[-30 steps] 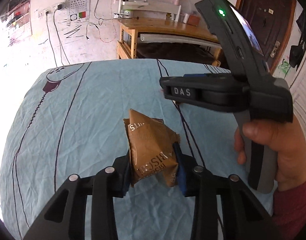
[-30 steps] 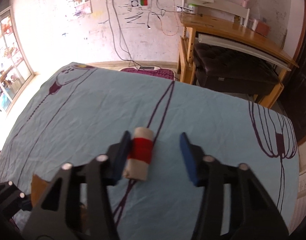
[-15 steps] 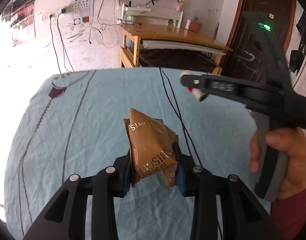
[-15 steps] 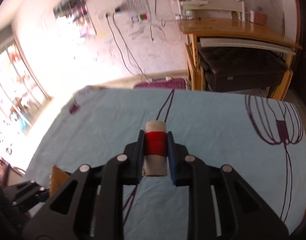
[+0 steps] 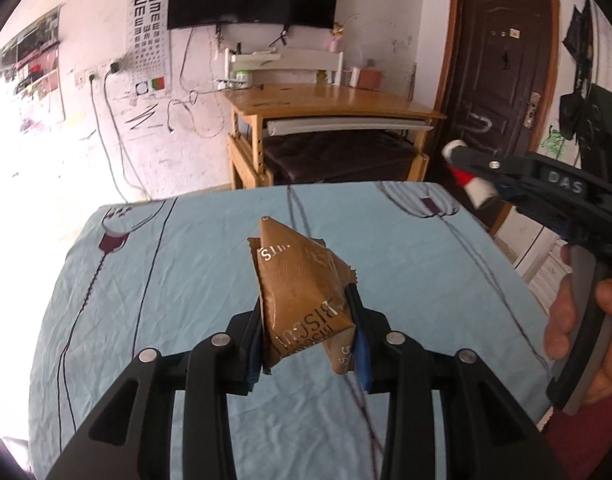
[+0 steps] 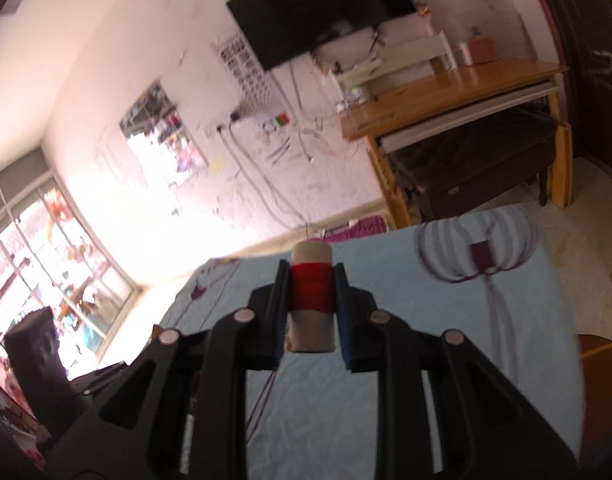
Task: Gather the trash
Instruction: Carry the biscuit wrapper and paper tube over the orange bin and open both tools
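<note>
My left gripper (image 5: pixel 306 320) is shut on a crumpled brown biscuit wrapper (image 5: pixel 302 280) and holds it above the light blue tablecloth (image 5: pixel 166 272). My right gripper (image 6: pixel 312 296) is shut on a small white roll with a red band (image 6: pixel 311 292), lifted well above the table. The right gripper with that roll (image 5: pixel 468 180) also shows in the left wrist view, high at the right, held by a hand (image 5: pixel 586 340).
A wooden desk (image 5: pixel 330 108) with a dark stool under it stands beyond the table's far edge. A dark door (image 5: pixel 502 60) is at the back right. A window (image 6: pixel 46 240) is at the left. A black object (image 6: pixel 38 360) stands low at the left.
The right gripper closed on the red-banded roll and lifted it up off the table, tilting right. The left gripper kept the wrapper and rose slightly.
</note>
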The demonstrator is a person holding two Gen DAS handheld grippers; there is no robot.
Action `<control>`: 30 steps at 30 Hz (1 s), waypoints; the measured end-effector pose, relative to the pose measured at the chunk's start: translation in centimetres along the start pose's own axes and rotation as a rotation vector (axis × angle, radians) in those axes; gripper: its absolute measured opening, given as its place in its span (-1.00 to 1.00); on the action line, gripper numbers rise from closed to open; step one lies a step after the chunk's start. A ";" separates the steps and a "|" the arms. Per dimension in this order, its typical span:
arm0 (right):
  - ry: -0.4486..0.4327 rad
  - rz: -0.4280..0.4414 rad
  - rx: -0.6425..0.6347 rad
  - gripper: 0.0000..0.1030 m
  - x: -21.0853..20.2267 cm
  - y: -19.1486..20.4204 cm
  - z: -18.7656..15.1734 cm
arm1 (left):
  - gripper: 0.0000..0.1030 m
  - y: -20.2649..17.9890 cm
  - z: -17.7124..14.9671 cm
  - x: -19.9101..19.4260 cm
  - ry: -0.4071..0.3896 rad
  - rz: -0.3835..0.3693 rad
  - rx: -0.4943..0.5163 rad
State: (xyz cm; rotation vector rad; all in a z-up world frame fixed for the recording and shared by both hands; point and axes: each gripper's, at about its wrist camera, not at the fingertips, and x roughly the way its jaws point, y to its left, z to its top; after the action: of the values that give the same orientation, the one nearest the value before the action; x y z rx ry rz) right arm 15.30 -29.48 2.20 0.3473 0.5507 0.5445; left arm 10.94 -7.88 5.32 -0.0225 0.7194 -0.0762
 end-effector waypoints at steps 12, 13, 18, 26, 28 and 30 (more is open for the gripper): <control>-0.066 -0.193 -0.029 -0.61 -8.3 -7.0 -0.9 | -0.38 -5.4 2.0 0.4 0.003 -0.095 0.079; -0.062 -0.210 -0.021 -0.61 -8.8 -8.0 -1.4 | -0.38 -6.1 2.1 0.6 0.008 -0.105 0.087; -0.060 -0.278 0.039 -0.61 -10.4 -12.6 -3.2 | -0.38 -8.8 2.1 1.3 0.026 -0.130 0.131; -0.044 -0.342 0.151 -0.61 -11.5 -18.5 -6.1 | -0.38 -14.0 2.2 2.9 0.064 -0.187 0.203; -0.042 -0.344 0.175 -0.61 -11.7 -19.5 -6.5 | -0.38 -15.7 2.0 3.4 0.077 -0.211 0.225; -0.045 -0.359 0.193 -0.61 -11.9 -20.3 -6.8 | -0.38 -16.9 1.7 3.6 0.087 -0.227 0.241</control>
State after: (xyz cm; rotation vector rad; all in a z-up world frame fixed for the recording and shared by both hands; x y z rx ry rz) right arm 10.80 -51.48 -7.66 0.4316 0.6077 0.1373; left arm 13.72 -25.03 5.04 0.1303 0.7886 -0.3827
